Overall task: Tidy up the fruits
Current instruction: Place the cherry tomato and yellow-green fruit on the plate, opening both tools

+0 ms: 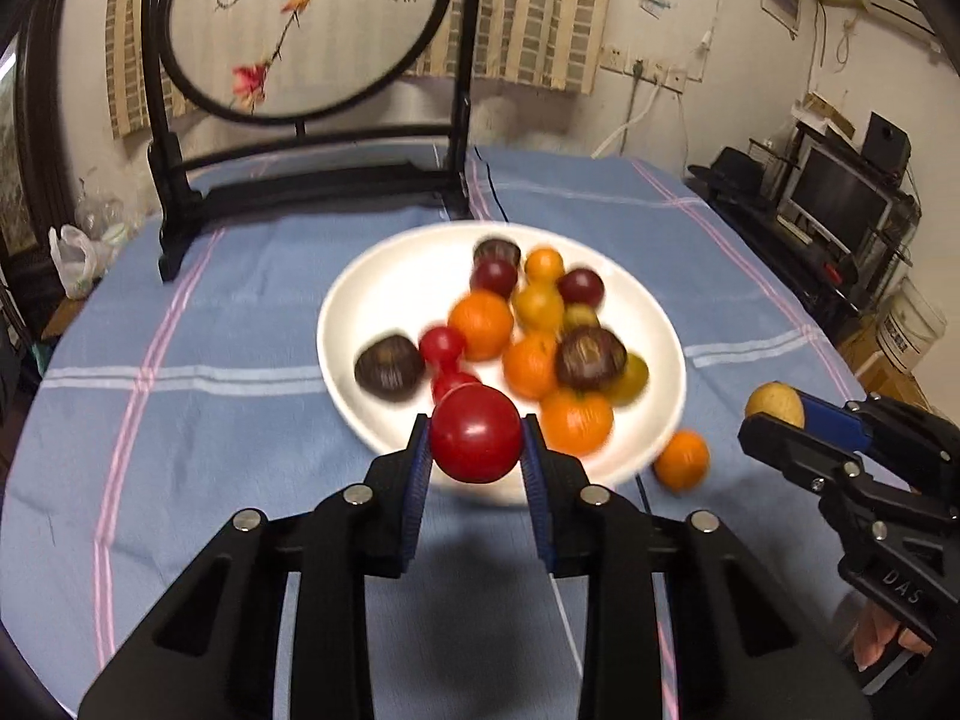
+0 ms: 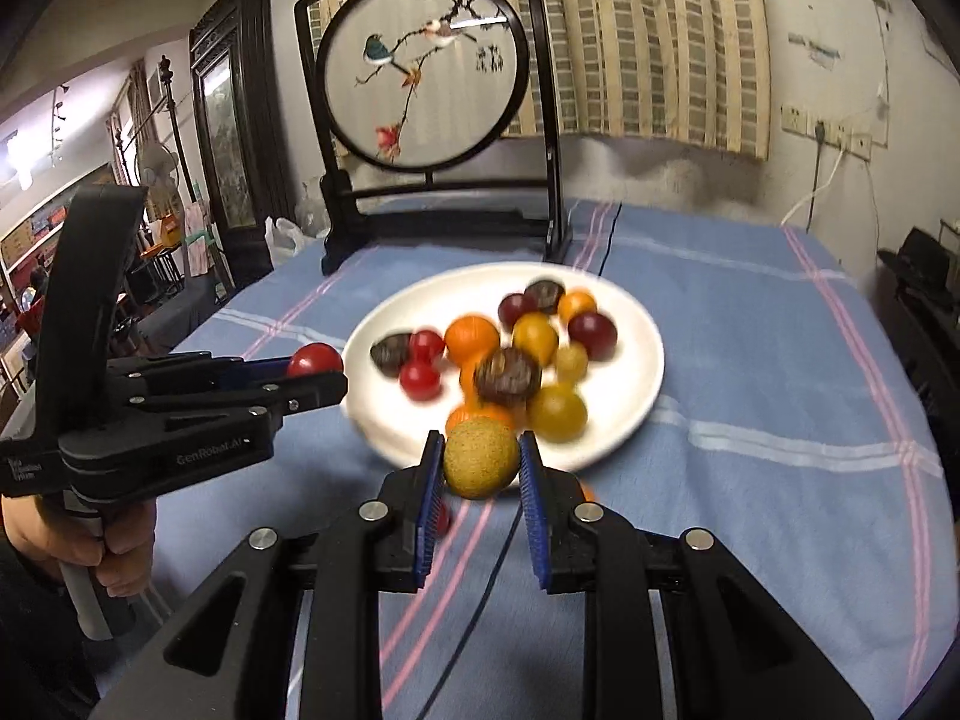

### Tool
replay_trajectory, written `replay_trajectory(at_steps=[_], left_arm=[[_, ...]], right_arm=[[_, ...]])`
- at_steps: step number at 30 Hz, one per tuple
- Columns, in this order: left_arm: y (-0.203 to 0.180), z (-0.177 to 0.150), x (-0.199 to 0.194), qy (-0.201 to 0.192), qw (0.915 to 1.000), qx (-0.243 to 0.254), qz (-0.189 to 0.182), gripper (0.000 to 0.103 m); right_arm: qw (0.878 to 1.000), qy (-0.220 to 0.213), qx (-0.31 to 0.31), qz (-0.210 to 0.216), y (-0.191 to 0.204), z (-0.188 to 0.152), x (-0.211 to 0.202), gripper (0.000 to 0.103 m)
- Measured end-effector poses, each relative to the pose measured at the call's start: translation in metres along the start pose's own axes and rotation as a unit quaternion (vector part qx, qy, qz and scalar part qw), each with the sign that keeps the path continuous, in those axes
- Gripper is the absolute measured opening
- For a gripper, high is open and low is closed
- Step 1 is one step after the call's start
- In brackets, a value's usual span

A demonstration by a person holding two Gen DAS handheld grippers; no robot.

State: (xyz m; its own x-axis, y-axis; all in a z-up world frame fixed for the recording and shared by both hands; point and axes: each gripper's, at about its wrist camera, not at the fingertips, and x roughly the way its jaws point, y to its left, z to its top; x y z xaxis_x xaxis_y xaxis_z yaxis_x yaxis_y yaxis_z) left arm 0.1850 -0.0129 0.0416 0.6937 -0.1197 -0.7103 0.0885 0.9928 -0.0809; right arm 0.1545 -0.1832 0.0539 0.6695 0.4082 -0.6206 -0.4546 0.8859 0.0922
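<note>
A white plate (image 1: 384, 276) on the blue tablecloth holds several red, orange, yellow and dark purple fruits; it also shows in the right wrist view (image 2: 636, 378). My left gripper (image 1: 476, 444) is shut on a red fruit (image 1: 476, 435) above the plate's near rim; it shows from the side in the right wrist view (image 2: 315, 369). My right gripper (image 2: 481, 468) is shut on a yellow-green fruit (image 2: 481, 457) above the plate's near edge; it shows at the right in the left wrist view (image 1: 774, 411). An orange fruit (image 1: 681, 459) lies on the cloth beside the plate.
A black-framed round embroidered screen (image 1: 300, 30) stands at the table's far side, behind the plate. A thin black cable (image 2: 480, 618) runs across the cloth. A small red fruit (image 2: 443, 521) lies on the cloth under my right gripper. Shelves and a monitor (image 1: 840, 192) stand to the right.
</note>
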Motion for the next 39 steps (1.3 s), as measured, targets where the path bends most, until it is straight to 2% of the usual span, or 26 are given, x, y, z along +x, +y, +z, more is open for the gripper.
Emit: replay_trajectory(at_steps=[4,14,15,16,17,19,25,29,32,39], left_arm=[[0.007,0.023,0.016,-0.002,0.9999,-0.012,0.004,0.029],[0.016,0.052,0.075,0.028,0.9989,-0.030,0.022,0.030],[0.017,0.053,0.079,0.029,0.9987,-0.034,0.025,0.030],[0.018,0.054,0.081,0.031,0.9983,-0.040,0.028,0.039],[0.019,0.054,0.082,0.032,0.9979,-0.046,0.032,0.049],[0.020,0.051,0.079,0.032,0.9976,-0.053,0.030,0.050],[0.018,0.040,0.060,0.025,0.9978,-0.052,0.034,0.063],[0.015,0.026,0.041,0.026,0.9981,-0.051,0.023,0.070],[0.013,0.006,0.022,0.019,0.9981,-0.058,0.010,0.075],[0.006,-0.030,-0.005,0.008,0.9983,-0.055,0.020,0.081]], right_arm=[[1.000,0.001,0.006,-0.011,-0.008,0.026,0.025,0.025],[0.998,0.045,0.043,-0.028,-0.031,0.050,0.103,0.025],[0.997,0.048,0.048,-0.027,-0.032,0.050,0.107,0.026],[0.997,0.049,0.054,-0.027,-0.034,0.050,0.111,0.035],[0.997,0.047,0.057,-0.031,-0.035,0.050,0.112,0.048],[0.997,0.030,0.065,-0.036,-0.039,0.048,0.106,0.053],[0.996,0.036,0.076,-0.028,-0.049,0.037,0.088,0.053],[0.996,0.032,0.079,-0.027,-0.052,0.022,0.067,0.059],[0.996,0.034,0.075,-0.028,-0.052,0.008,0.052,0.060],[0.996,0.033,0.069,-0.043,-0.047,-0.026,0.023,0.062]])
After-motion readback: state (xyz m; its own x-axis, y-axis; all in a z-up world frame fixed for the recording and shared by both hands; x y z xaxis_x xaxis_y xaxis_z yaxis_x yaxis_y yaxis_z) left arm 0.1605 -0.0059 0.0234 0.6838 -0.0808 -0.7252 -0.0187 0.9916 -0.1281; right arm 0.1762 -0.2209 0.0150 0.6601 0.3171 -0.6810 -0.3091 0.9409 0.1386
